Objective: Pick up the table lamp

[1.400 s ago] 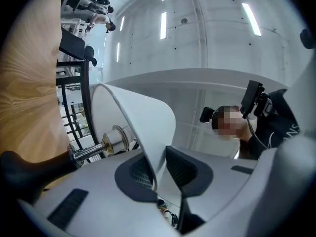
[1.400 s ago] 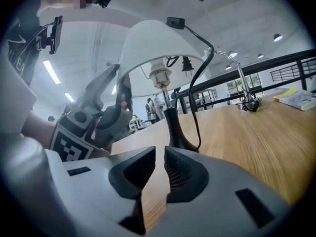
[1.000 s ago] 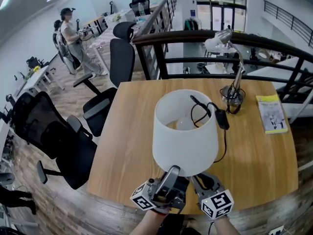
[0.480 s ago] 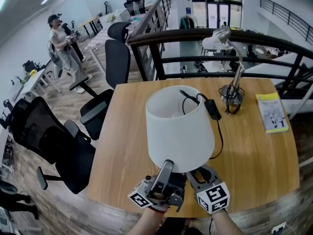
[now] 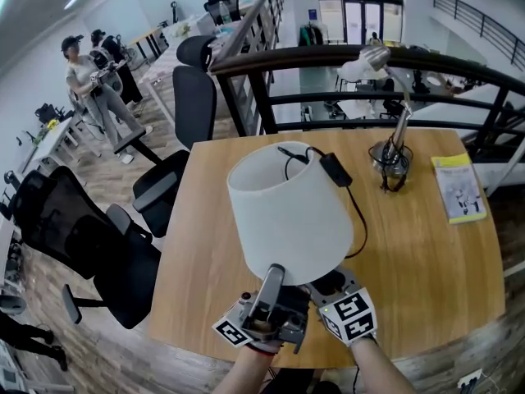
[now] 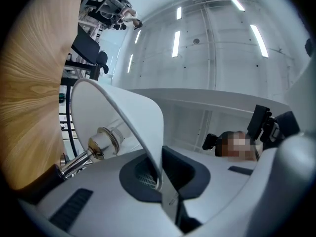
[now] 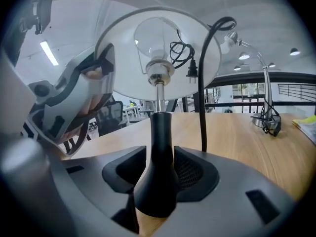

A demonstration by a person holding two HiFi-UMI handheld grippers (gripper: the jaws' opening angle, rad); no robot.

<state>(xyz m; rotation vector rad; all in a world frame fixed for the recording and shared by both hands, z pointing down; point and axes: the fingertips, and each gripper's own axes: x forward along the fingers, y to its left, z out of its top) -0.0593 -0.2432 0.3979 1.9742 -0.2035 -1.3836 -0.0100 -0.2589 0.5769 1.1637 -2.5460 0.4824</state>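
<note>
The table lamp has a white shade (image 5: 287, 212) and a black stem (image 7: 160, 152); it is tilted toward me above the wooden table (image 5: 410, 245). My left gripper (image 5: 275, 273) is shut on the near rim of the shade (image 6: 133, 117), which is pinched between its jaws. My right gripper (image 5: 326, 287) sits low under the shade, mostly hidden in the head view. Its jaws are opening, with the stem standing between them and narrow gaps at the pads. The lamp's black cord and plug (image 5: 336, 169) hang over the shade's far side.
A silver desk lamp (image 5: 394, 150) stands at the table's far right, with a yellow booklet (image 5: 459, 189) beside it. A dark railing (image 5: 328, 56) runs behind the table. Black office chairs (image 5: 90, 245) stand to the left. People stand far off at the left.
The lamp and both grippers have shifted left across the table. The cord and plug came along with the shade.
</note>
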